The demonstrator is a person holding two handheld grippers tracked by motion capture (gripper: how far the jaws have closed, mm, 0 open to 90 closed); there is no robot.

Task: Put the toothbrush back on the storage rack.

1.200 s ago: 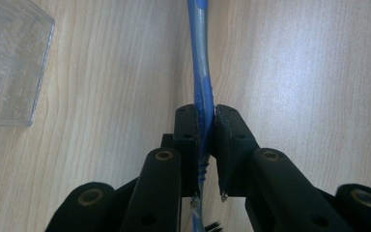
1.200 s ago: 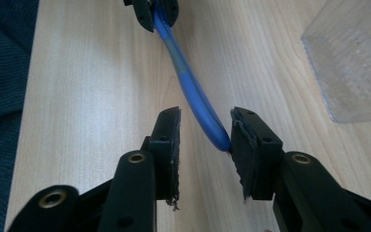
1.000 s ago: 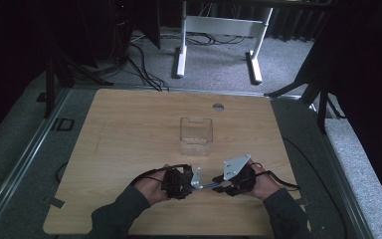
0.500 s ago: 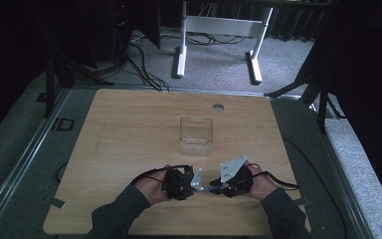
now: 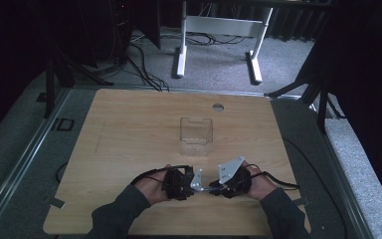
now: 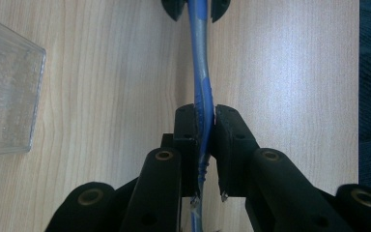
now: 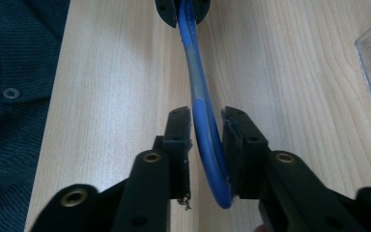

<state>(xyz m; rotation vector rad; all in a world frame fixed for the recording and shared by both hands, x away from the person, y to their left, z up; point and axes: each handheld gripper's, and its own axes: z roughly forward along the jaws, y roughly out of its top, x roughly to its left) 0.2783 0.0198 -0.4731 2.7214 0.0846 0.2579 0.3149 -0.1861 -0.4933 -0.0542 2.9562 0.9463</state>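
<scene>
Blue-grey handle, apparently unlabelled, spans left gripper and right gripper.

grey carpet floor, white desk frame, dark surroundings.

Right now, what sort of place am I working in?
Probably a lab or recording bay, not a home: a bare wooden table ringed by dark curtains, loose cables across grey carpet, and a white desk frame behind.
</scene>
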